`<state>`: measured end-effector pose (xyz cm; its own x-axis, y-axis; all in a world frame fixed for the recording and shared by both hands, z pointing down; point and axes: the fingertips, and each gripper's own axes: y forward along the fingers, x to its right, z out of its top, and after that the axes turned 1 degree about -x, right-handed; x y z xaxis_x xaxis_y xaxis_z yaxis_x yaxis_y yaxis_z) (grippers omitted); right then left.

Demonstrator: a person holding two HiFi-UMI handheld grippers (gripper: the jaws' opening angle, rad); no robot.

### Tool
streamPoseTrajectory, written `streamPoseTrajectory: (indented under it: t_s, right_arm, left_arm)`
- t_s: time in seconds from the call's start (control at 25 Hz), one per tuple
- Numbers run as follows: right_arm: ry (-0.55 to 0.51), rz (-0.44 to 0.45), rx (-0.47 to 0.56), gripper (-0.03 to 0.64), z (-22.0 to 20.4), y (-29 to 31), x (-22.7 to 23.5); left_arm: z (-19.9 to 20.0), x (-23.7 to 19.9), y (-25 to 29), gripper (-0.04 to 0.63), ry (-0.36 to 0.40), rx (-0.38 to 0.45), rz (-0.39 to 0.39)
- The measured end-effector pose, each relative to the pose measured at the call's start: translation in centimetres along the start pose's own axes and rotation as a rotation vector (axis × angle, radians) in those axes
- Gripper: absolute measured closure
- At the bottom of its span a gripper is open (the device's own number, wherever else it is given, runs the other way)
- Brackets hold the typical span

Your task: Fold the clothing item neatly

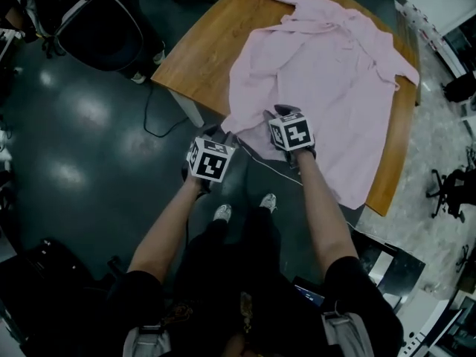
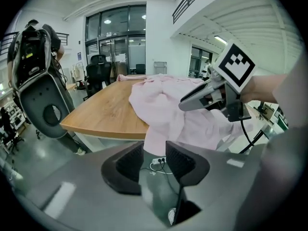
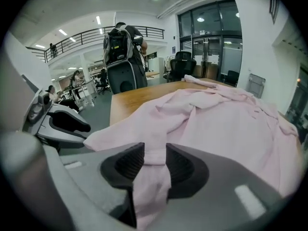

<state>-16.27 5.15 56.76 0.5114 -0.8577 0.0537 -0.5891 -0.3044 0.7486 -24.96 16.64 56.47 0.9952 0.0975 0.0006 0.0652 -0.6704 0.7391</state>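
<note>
Showing my right tool [image 3: 155, 153] released, the pink shirt [image 3: 231, 129] draped loose between its jaws beside the table [image 3: 126, 105]; my left tool [image 2: 154, 150] released, empty.

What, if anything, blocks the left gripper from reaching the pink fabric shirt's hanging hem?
Probably yes: the left gripper, fingers apart and empty, points at the hanging hem of the pink fabric shirt, only air between.

Pale pink shirt [image 1: 327, 73], rumpled, seemingly unfolded

Soft creased pink cloth shirt [image 1: 327, 88], smooth wood-grain tabletop [image 1: 199, 50] with a low sheen, dark glossy floor [image 1: 74, 151] throwing back light patches, ribbed matt black fingers [image 3: 127, 163]
</note>
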Motion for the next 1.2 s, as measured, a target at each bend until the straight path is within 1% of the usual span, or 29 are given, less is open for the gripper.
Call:
streamPoseTrajectory:
  t_s: [0.12, 0.24, 0.28, 0.36, 0.48, 0.56, 0.68, 0.8, 0.92, 1.08, 1.2]
  right_arm:
    - [0.012, -0.018, -0.052, 0.468, -0.4, 1.1, 0.9]
    - [0.033, 0.010, -0.078, 0.468, -0.5, 1.2, 0.5]
    - [0.028, 0.017, -0.088, 0.488, -0.6, 1.1, 0.2]
    - [0.009, 0.010, -0.093, 0.575, -0.7, 0.6, -0.2]
    - [0.005, 0.003, -0.045, 0.583, 0.3, -1.0, -0.8]
    - [0.010, 0.005, 0.005, 0.583, 1.6, -2.5, -1.4]
    - [0.022, -0.023, 0.081, 0.583, 3.2, -5.5, -2.1]
    - [0.042, -0.066, 0.146, 0.583, 3.6, -8.5, -2.9]
    - [0.086, -0.134, 0.211, 0.583, 2.9, -11.5, -3.2]
    - [0.172, -0.265, 0.281, 0.583, -0.2, -15.2, -3.2]
    - [0.251, -0.352, 0.303, 0.583, -3.4, -16.9, -2.8]
  left_arm:
    - [-0.1, -0.5, 0.0, 0.440, -0.019, 0.001, -0.009]
    - [-0.6, -1.1, -0.2, 0.440, -0.037, -0.003, -0.015]
    - [-0.9, -1.3, -0.3, 0.440, -0.042, -0.005, -0.015]
    - [-1.3, -1.4, -0.3, 0.440, -0.048, -0.010, -0.018]
    - [-1.5, -1.2, -0.3, 0.440, -0.031, -0.014, -0.037]
    - [-1.5, -1.2, -0.2, 0.440, -0.005, -0.018, -0.052]
    - [-1.8, -0.9, 0.2, 0.440, 0.049, -0.041, -0.073]
    - [-1.9, -0.4, 0.5, 0.440, 0.092, -0.051, -0.093]
    - [-1.4, 0.2, 0.9, 0.440, 0.119, -0.043, -0.114]
    - [-0.6, 1.1, 1.0, 0.440, 0.155, -0.033, -0.143]
    - [-0.3, 1.5, 1.0, 0.440, 0.178, -0.037, -0.157]
